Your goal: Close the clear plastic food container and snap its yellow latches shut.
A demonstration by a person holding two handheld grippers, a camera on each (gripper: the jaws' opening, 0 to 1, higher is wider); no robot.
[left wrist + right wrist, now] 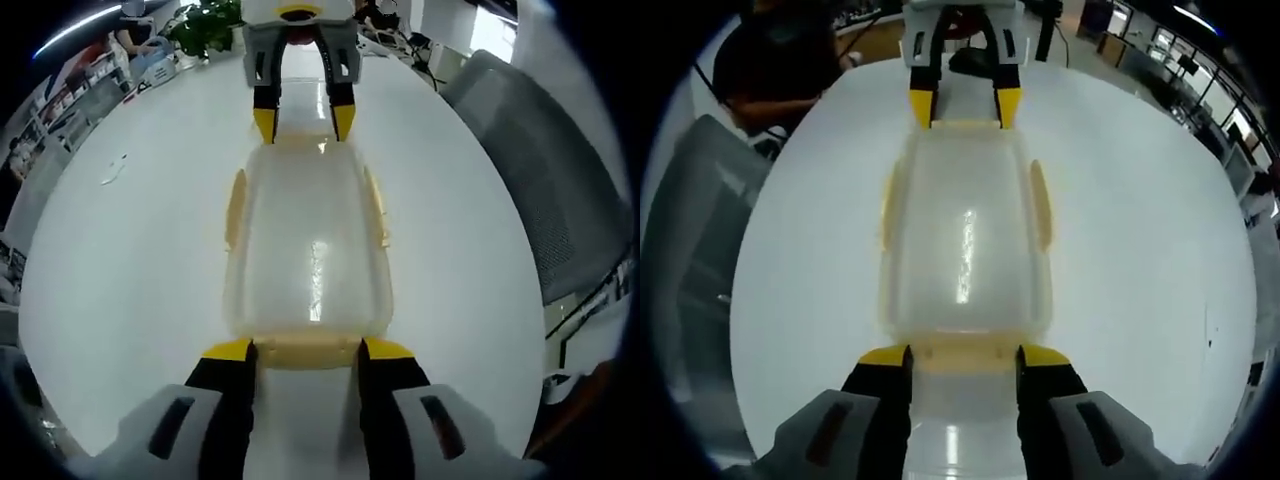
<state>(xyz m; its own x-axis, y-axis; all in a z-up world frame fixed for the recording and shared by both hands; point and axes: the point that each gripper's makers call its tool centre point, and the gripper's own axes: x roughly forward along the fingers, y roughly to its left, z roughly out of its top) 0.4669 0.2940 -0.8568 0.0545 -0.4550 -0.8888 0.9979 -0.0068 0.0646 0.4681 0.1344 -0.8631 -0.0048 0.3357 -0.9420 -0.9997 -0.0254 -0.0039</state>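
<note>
The clear plastic container (305,260) (965,240) lies on the white table (130,260) with its lid on top. Yellow side latches (235,205) (1040,205) run along both long edges and look folded down. My left gripper (306,350) is open, its yellow-tipped jaws standing either side of the yellow end latch (305,356) at the near short end. My right gripper (964,355) is open the same way at the opposite end latch (962,350). Each gripper also appears at the far end in the other's view: the right gripper (303,122) and the left gripper (965,107).
A grey chair (540,170) (690,250) stands beside the table. A green plant (205,25) and desk clutter sit past the far edge. A person in dark clothes (770,60) sits behind the table. A small scrap (112,172) lies on the tabletop.
</note>
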